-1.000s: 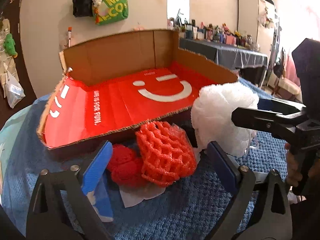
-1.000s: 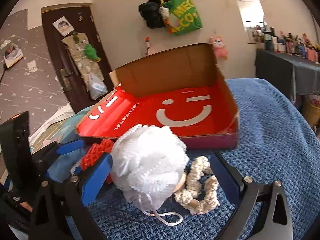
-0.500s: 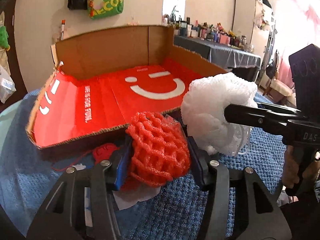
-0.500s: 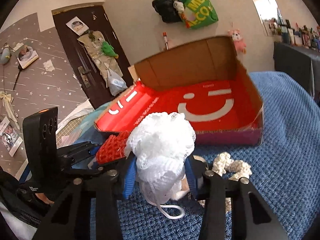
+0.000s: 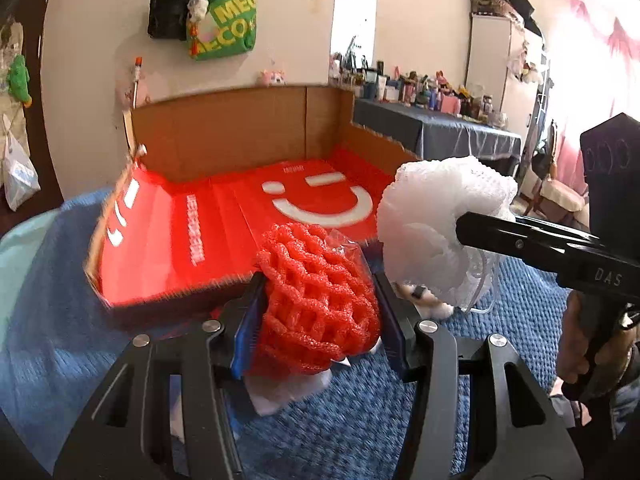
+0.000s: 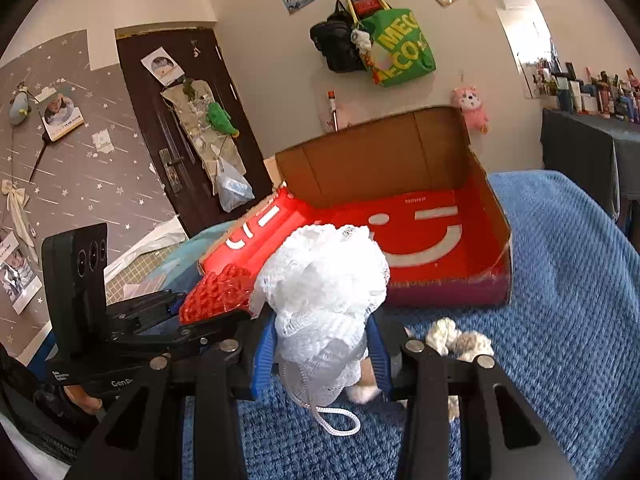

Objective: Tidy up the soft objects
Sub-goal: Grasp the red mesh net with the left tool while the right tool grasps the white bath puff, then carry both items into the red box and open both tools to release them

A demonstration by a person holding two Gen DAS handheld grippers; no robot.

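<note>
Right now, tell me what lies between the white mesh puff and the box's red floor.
Nothing but the box's low front wall; the right wrist view shows the white mesh puff, clamped in the right gripper, just before it.

The left claw (image 5: pixel 318 300) clamps an orange foam net (image 5: pixel 316 300) between its blue pads, just before the near edge of the red cardboard box (image 5: pixel 192 236). Beside it, the right claw (image 5: pixel 460 232) grips a white mesh pouf (image 5: pixel 432 216) above the blue towel (image 5: pixel 360 420).

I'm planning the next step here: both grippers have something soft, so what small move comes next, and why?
Probably carry both forward over the cardboard box. The left gripper is shut on the red foam net, the right gripper on the white mesh pouf, and both sit just short of the box's near edge.
</note>
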